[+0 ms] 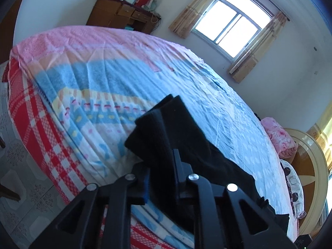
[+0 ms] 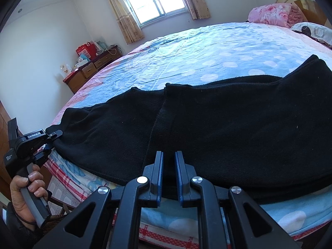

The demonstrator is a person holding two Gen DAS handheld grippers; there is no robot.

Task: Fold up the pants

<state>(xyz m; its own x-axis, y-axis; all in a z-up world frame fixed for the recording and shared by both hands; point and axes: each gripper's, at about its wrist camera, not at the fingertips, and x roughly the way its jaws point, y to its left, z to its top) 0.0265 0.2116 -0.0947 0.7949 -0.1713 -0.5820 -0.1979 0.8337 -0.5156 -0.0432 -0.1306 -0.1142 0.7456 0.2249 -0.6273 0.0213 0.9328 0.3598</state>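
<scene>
Black fleece pants point(image 2: 217, 124) lie lengthwise along the near edge of the bed point(image 2: 197, 62). In the right wrist view my right gripper point(image 2: 169, 161) sits at the pants' near hem, around the middle of their length. It is shut on a pinch of the black cloth. At the far left of that view a hand point(image 2: 27, 186) holds my left gripper point(image 2: 56, 133), which bites the pants' left end. In the left wrist view my left gripper point(image 1: 161, 166) is shut on the pants point(image 1: 166, 124), and the cloth bunches up in folds ahead of the fingers.
The bed sheet point(image 1: 124, 72) is blue and pink, and a red plaid cover point(image 1: 41, 124) hangs over the side. A pink quilt point(image 2: 271, 13) and a pillow point(image 2: 313, 31) lie at the headboard end. A wooden dresser point(image 1: 122, 14) and a window point(image 1: 234, 27) are on the far wall. Tiled floor point(image 1: 18, 161) lies below.
</scene>
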